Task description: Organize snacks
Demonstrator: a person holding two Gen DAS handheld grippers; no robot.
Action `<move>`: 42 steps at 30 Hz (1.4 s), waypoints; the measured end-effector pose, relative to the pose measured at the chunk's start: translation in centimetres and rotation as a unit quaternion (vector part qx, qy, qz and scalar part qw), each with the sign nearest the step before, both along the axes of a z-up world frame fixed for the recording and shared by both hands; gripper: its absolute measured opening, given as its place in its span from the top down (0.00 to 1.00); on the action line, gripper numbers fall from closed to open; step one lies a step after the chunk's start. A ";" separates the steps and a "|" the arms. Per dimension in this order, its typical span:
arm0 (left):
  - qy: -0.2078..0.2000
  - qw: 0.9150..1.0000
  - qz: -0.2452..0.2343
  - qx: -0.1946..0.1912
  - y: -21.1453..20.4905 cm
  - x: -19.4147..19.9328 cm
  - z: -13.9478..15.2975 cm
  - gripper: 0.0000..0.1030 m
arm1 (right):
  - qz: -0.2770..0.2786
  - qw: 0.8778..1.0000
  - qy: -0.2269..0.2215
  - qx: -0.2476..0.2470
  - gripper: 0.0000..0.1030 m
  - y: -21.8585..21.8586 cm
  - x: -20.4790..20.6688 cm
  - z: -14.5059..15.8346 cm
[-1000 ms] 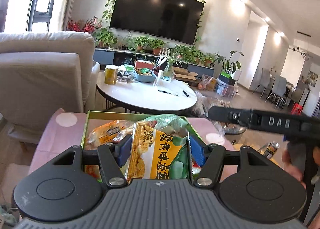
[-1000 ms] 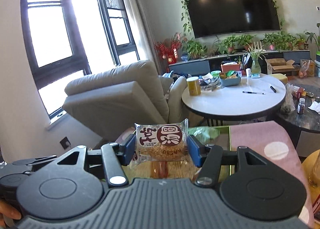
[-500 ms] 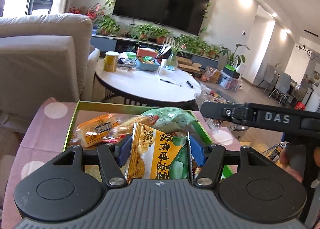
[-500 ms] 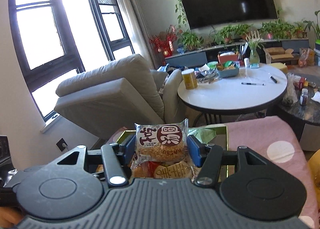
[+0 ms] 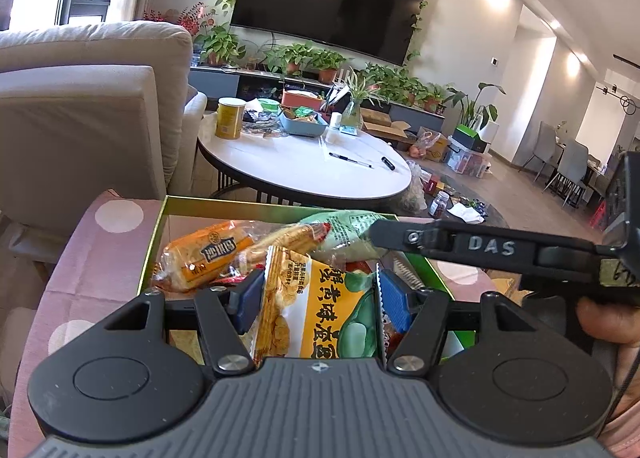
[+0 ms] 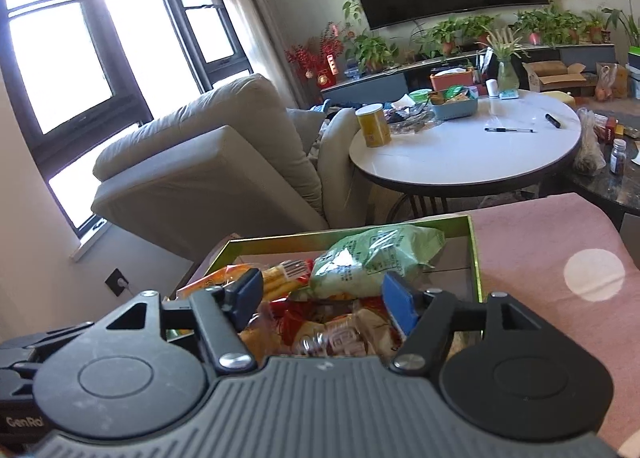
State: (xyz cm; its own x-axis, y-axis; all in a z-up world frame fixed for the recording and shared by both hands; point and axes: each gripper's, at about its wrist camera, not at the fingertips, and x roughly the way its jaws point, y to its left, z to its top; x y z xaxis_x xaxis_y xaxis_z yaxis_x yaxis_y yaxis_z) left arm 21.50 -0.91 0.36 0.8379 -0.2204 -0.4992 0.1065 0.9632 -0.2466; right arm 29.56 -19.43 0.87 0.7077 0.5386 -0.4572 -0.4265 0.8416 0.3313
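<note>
Left claw (image 5: 316, 300) grips a yellow packet (image 5: 320, 314); right claw (image 6: 322, 298) gapes over the pink polka-dot cloth's (image 6: 560, 258) green box (image 6: 474, 254).

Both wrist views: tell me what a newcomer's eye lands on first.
The green box heaped with snack packets sits close in front on the pink dotted cloth. The left gripper clamps a yellow snack packet upright over the box, while the right gripper hangs open above the pile. Behind, a big dark TV framed by trailing vines fills the far wall above a white round table.
</note>
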 end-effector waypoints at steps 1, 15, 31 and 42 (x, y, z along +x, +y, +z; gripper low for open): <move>0.000 1.000 -0.002 0.001 -0.2 0.0 0.0 0.44 | -0.003 1.000 -0.001 0.002 0.13 -0.4 -0.2 0.1; 0.004 0.998 -0.058 0.004 -5.3 1.8 -0.7 0.43 | -0.034 0.999 -0.017 0.013 0.13 -3.6 -1.8 1.2; -0.012 0.999 -0.039 0.016 -7.5 4.9 -1.6 0.25 | -0.052 0.998 -0.016 0.023 0.13 -5.3 -0.9 0.9; -0.027 0.999 -0.018 0.044 -7.2 2.8 0.1 0.08 | -0.045 0.999 -0.009 0.024 0.13 -4.9 -1.5 0.9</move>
State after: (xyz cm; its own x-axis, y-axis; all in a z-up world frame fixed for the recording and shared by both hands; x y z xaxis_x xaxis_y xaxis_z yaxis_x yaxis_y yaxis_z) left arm 24.29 -8.15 0.42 0.8567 -0.2077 -0.4721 0.1515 0.9763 -0.1546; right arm 28.05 -24.30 1.77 0.7614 0.4938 -0.4200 -0.3566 0.8601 0.3647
